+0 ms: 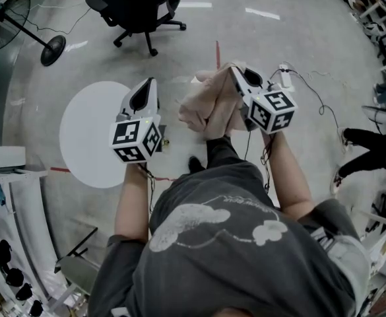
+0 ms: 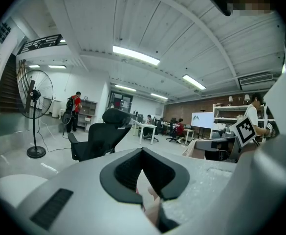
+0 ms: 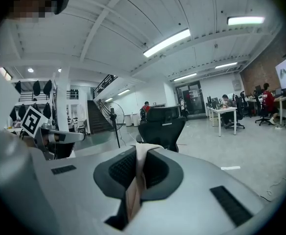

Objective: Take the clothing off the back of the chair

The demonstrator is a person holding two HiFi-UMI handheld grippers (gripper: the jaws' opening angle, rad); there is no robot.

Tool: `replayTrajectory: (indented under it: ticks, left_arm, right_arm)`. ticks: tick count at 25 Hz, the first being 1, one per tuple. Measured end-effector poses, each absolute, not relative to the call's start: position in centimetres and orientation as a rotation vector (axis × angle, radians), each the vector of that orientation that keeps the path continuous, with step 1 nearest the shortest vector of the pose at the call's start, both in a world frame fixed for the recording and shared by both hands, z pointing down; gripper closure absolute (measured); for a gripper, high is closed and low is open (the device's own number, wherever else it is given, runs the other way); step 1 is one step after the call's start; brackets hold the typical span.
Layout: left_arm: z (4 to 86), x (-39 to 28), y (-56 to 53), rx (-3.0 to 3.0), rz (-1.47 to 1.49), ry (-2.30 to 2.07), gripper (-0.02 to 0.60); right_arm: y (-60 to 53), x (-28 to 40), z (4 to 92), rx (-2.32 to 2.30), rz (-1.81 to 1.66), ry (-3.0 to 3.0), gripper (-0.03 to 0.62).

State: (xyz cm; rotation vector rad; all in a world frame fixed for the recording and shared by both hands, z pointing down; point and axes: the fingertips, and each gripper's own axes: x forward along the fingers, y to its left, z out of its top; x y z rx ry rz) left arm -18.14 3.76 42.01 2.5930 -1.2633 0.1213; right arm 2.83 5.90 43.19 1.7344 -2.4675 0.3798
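A pale pink garment (image 1: 202,107) hangs bunched in front of the person, and my right gripper (image 1: 235,71) is shut on it. In the right gripper view a fold of the garment (image 3: 135,180) is pinched between the black pads of the right gripper (image 3: 140,148). My left gripper (image 1: 152,81) is beside it to the left, apart from the cloth, and its tips meet with nothing seen in them. The left gripper (image 2: 143,151) points toward the black office chair (image 2: 101,138), a few steps away (image 1: 140,5). No clothing shows on the back of the chair (image 3: 162,126).
A standing fan (image 1: 14,18) is left of the chair. A white round patch (image 1: 94,134) lies on the floor under the left gripper, with cables and a power strip (image 1: 285,78) to the right. Desks with seated people (image 2: 150,126) are far behind.
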Motion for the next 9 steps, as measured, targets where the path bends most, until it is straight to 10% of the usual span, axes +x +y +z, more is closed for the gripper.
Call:
replayTrajectory:
  ticks: [9]
  left_arm:
    - [41.2,-17.0,3.2,2.618,0.113,-1.248,0.583]
  right_arm:
    - [5.6,4.1,41.9,1.76,0.38,-2.487,0.602]
